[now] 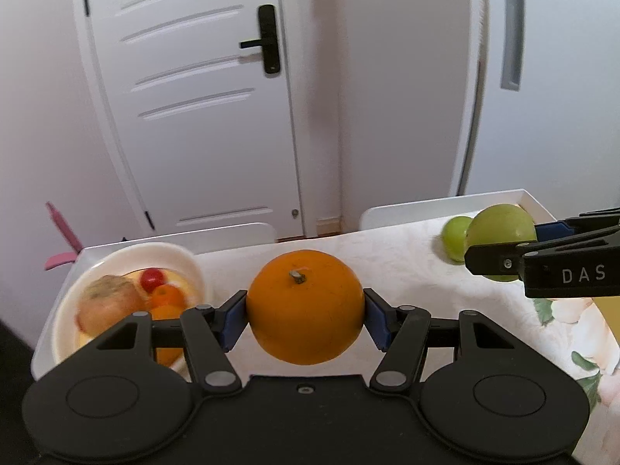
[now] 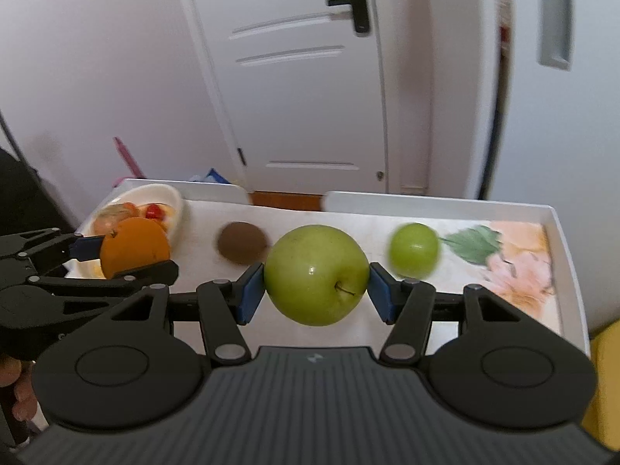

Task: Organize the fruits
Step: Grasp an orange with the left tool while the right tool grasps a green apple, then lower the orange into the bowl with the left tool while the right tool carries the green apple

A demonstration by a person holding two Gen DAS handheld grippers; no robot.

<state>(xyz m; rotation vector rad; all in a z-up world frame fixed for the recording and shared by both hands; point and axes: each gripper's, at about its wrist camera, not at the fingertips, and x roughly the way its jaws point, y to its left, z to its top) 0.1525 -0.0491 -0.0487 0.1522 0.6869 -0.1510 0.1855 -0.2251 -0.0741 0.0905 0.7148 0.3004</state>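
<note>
My left gripper (image 1: 305, 312) is shut on a large orange (image 1: 305, 306), stem up, held above the white table. At the left stands a white bowl (image 1: 182, 261) holding an apple, a cherry tomato (image 1: 151, 278) and small oranges. My right gripper (image 2: 317, 285) is shut on a big green apple (image 2: 317, 275), lifted off the table. In the right wrist view the left gripper (image 2: 93, 255) carries the orange (image 2: 133, 246) in front of the bowl (image 2: 170, 197). On the table lie a brown kiwi (image 2: 242, 247) and a small green apple (image 2: 414, 250).
The table is a white tray top with a raised rim (image 2: 558, 224) and a flower-print cloth (image 2: 515, 263). A white door with a black handle (image 1: 267, 38) stands behind. A pink object (image 1: 58, 228) lies beyond the left edge. Something yellow (image 2: 608, 368) is at the right.
</note>
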